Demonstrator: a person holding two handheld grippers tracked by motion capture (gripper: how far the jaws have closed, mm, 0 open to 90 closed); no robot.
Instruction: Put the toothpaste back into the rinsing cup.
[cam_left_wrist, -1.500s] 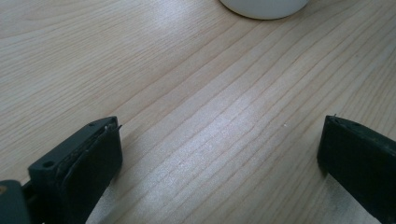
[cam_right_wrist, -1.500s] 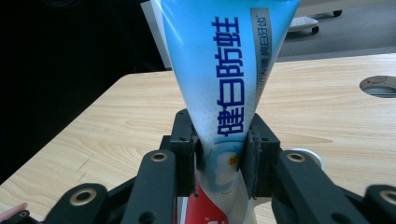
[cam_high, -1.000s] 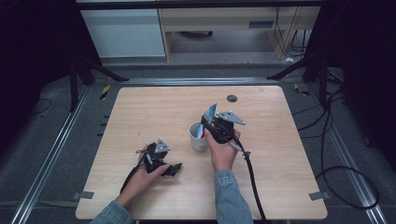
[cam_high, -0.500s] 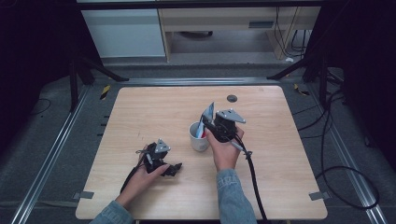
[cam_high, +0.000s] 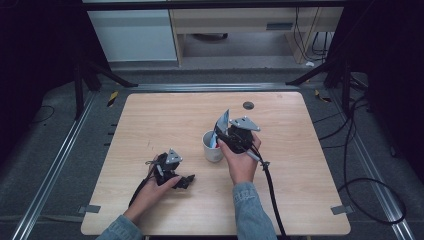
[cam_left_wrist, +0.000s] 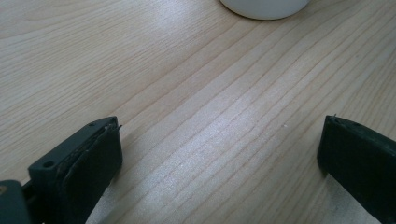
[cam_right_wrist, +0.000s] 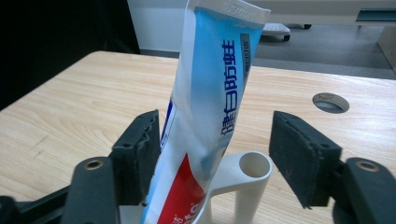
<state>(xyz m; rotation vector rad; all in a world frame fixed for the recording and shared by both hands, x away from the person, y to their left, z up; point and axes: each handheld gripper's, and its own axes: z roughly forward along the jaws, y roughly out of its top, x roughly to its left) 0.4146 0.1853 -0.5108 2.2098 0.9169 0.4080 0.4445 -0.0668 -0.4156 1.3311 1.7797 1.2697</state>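
Wooden table (cam_high: 150, 125) — blue-white-red toothpaste tube (cam_right_wrist: 205, 107) upright in white cup (cam_high: 212, 146).

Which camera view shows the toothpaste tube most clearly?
The right gripper view: the toothpaste tube stands close, its print readable, in the white cup. The high view shows it small; the left gripper view shows just the cup's base.

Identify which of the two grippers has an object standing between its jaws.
The right gripper: a toothpaste tube stands between its open jaws; the left gripper spans bare table.

Open-jawed left gripper (cam_left_wrist: 219, 154) over table (cam_left_wrist: 187, 84)
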